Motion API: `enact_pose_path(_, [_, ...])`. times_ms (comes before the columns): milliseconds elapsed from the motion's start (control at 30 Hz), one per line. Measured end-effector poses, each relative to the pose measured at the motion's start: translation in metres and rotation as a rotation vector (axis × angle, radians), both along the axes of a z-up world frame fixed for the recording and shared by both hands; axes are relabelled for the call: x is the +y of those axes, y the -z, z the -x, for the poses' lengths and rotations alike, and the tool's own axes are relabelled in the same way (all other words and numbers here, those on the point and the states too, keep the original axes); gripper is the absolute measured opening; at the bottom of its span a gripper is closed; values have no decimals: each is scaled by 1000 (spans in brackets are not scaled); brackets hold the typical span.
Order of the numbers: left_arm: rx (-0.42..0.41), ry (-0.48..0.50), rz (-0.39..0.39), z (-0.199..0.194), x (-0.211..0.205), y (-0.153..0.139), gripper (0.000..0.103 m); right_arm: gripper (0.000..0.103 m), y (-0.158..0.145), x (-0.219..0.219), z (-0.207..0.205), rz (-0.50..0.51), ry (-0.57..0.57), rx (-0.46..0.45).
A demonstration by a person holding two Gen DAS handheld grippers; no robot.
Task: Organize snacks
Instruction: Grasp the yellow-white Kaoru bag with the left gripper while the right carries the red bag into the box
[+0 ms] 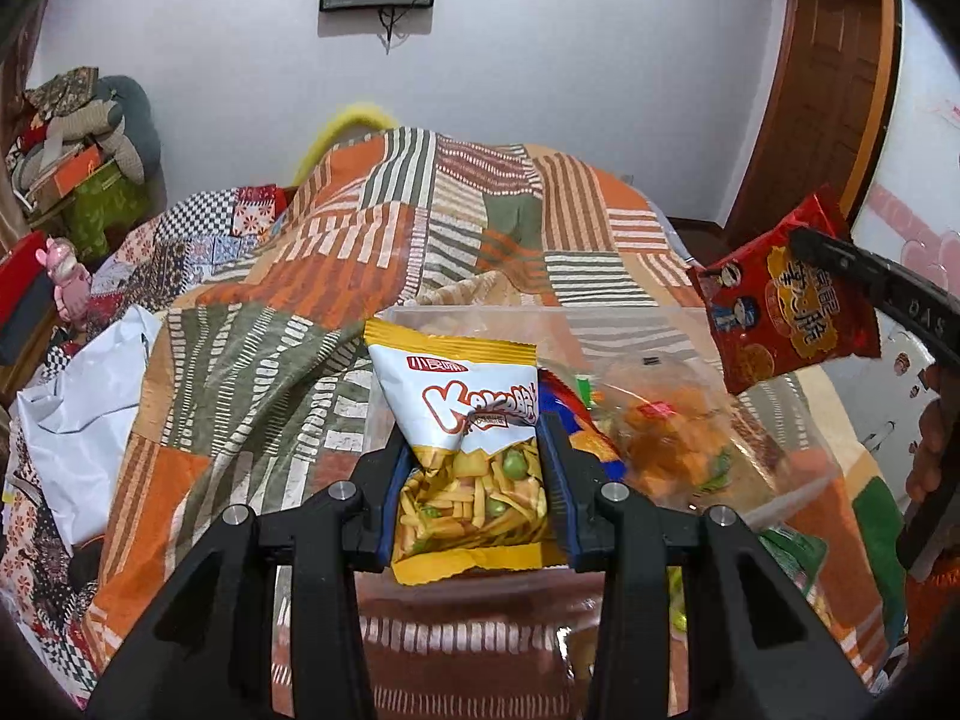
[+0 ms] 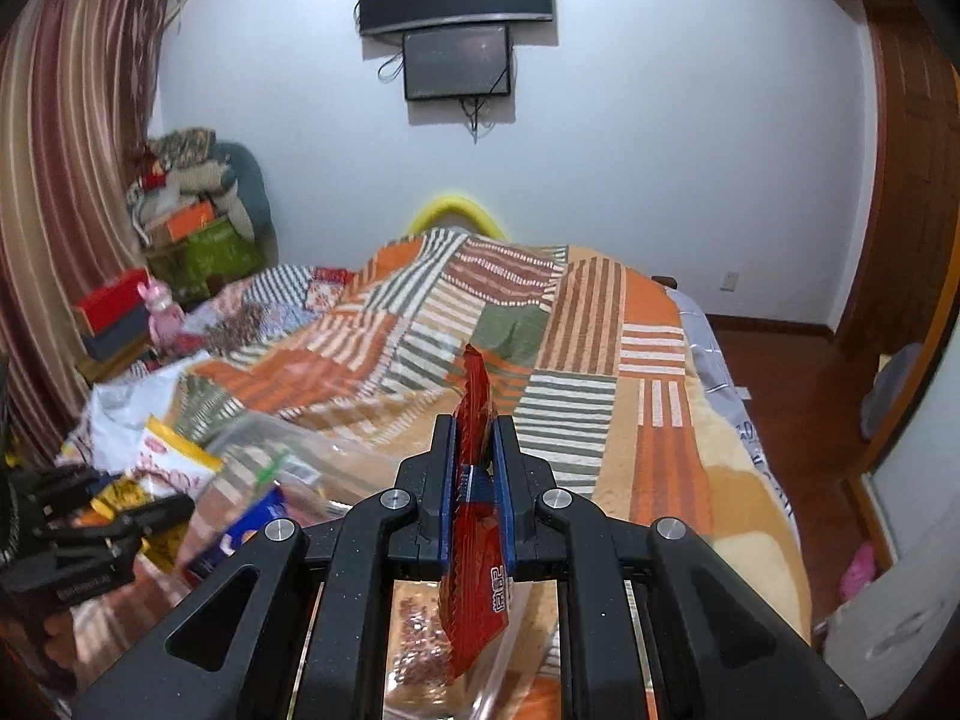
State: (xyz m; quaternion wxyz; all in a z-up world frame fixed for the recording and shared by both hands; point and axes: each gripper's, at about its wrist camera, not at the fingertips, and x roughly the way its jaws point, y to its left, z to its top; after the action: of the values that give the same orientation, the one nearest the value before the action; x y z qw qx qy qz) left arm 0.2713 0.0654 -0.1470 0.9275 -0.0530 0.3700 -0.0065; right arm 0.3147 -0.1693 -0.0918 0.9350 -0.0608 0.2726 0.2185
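Note:
My left gripper (image 1: 477,456) is shut on a yellow and white snack packet (image 1: 462,402), held upright over a clear plastic box (image 1: 678,336) on the bed. The box holds several snack packs, among them an orange one (image 1: 666,444). My right gripper (image 2: 474,450) is shut on a red snack packet (image 2: 474,414), seen edge-on. In the left wrist view that red packet (image 1: 786,312) hangs in the air at the right, above the box's right side. In the right wrist view the left gripper (image 2: 102,510) is at the lower left with the yellow packet (image 2: 174,450).
The patchwork quilt (image 1: 384,252) covers the bed. A white plastic bag (image 1: 84,414) lies at the left. Boxes and a pink toy (image 1: 66,276) stand at the far left. More packets (image 1: 792,552) lie beside the box at the right. A wooden door (image 1: 822,90) is at the far right.

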Motion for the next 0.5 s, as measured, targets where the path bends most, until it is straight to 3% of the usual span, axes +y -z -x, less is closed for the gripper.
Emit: enact_pose_path(500, [59, -16, 14, -25, 6, 26, 40, 11, 31, 2, -6, -14, -99, 156])
